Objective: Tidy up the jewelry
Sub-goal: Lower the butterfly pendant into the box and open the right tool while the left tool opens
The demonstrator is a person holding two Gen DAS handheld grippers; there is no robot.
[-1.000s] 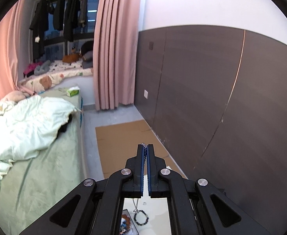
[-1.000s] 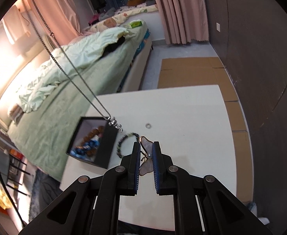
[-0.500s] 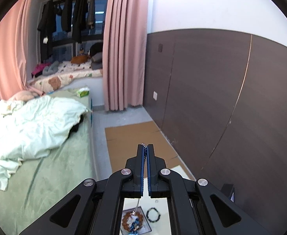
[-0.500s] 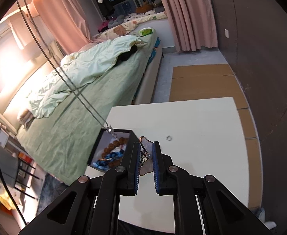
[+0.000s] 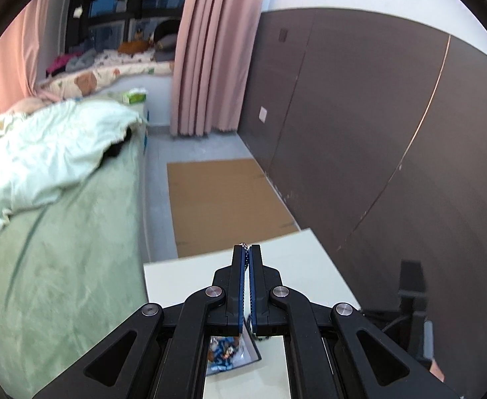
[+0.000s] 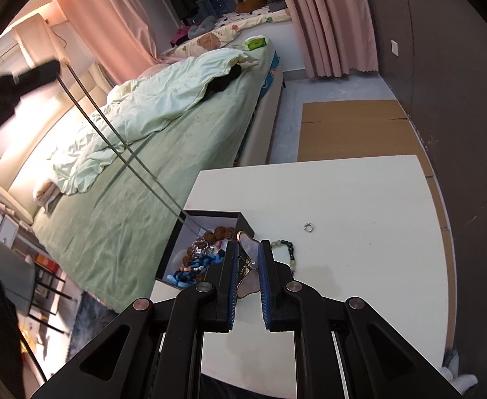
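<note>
So I've got the left gripper [image 5: 246, 249] pinched fully closed on a long dull-silver chain necklace [image 6: 117, 139], and the step right now is feeding that chain into the small open black square box [image 6: 180, 242] sitting at the near-left corner of the white table [image 6: 359, 199]. From the right wrist view the chain runs as a taut diagonal down from upper left, and its lower end with the sparkly pendant is already inside the box, resting on the brown wooden beads and blue bracelets.

The right gripper [image 6: 246, 259] is clamped on a pink, gold-rimmed butterfly-shaped hair clip [image 6: 248, 282], hovering just beside the box's right wall.

How I'd play it: lower the left hand slowly and straight over the box so the chain piles onto itself instead of draping over the rim. Let the links coil before releasing the pinch. If I swing sideways, I reckon the slack will flop onto the table or snag the beads. Keep the right hand parked clear so the clip doesn't catch the chain.

Left on the table: a green-and-black beaded bracelet [image 6: 288, 254] near the box, and a little silver ring [image 6: 308, 227] further out.
</note>
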